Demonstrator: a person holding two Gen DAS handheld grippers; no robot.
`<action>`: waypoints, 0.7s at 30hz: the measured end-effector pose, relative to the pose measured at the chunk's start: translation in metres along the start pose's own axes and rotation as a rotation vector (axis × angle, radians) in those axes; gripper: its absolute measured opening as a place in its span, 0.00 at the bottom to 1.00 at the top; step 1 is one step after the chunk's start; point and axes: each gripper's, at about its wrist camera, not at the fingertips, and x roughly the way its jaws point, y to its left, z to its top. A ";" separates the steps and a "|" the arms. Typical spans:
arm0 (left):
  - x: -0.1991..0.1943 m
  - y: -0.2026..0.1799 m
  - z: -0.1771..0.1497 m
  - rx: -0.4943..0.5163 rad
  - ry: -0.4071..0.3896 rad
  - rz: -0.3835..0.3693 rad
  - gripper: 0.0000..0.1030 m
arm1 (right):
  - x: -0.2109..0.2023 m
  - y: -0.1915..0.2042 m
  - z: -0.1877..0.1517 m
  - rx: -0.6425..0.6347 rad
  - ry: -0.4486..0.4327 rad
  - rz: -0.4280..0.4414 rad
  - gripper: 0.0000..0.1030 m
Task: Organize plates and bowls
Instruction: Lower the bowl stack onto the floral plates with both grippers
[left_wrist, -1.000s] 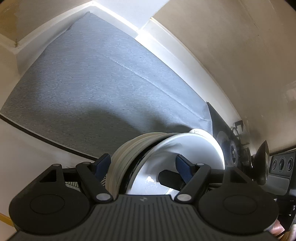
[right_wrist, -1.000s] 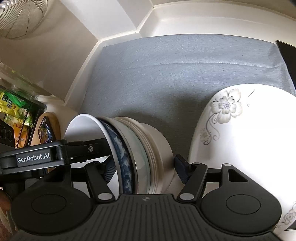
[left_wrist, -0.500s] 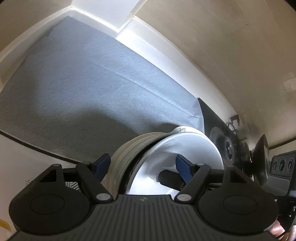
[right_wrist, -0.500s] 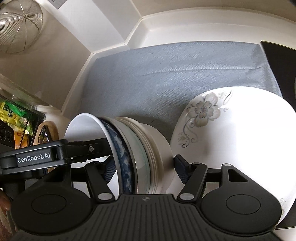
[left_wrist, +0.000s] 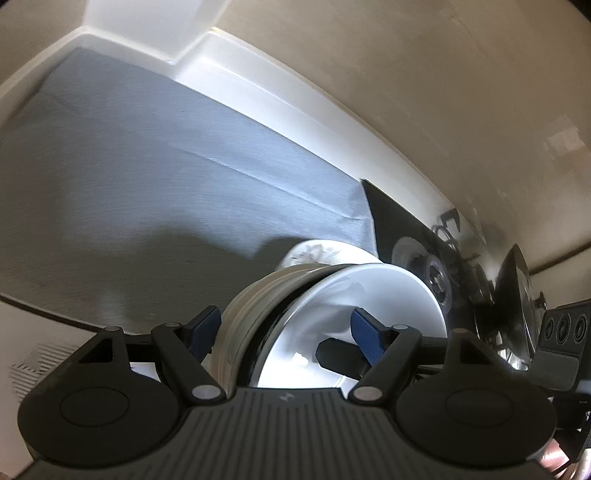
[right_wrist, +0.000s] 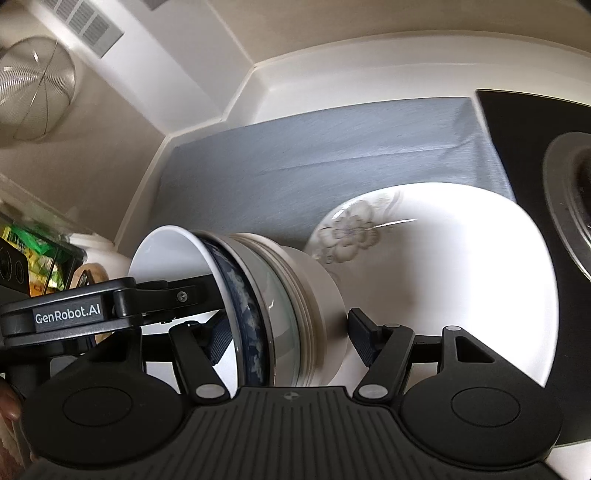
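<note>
Both tongs clamp one nested stack of bowls (right_wrist: 273, 306) tipped on its side, its long axis running across from one tong to the other. The left gripper (left_wrist: 284, 328) spans it with one blue pad inside the open white bowl and the other on the base end. The right gripper (right_wrist: 288, 336) pinches the same stack from the opposite side. The flowered plate (right_wrist: 436, 280) lies flat on the grey mat (right_wrist: 332, 155), just beyond and right of the right gripper, which is the nearer to it.

White counter (right_wrist: 280, 92), grey mat (right_wrist: 314, 166), floral plate (right_wrist: 443, 258) seemingly on it.
</note>
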 end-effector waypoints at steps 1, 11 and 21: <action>0.002 -0.005 0.000 0.008 0.003 -0.002 0.79 | -0.003 -0.002 -0.001 0.006 -0.006 -0.003 0.66; 0.031 -0.043 -0.004 0.062 0.043 -0.031 0.79 | -0.026 -0.046 -0.007 0.073 -0.049 -0.033 0.66; 0.059 -0.061 -0.005 0.052 0.069 -0.030 0.79 | -0.029 -0.075 -0.003 0.097 -0.030 -0.045 0.66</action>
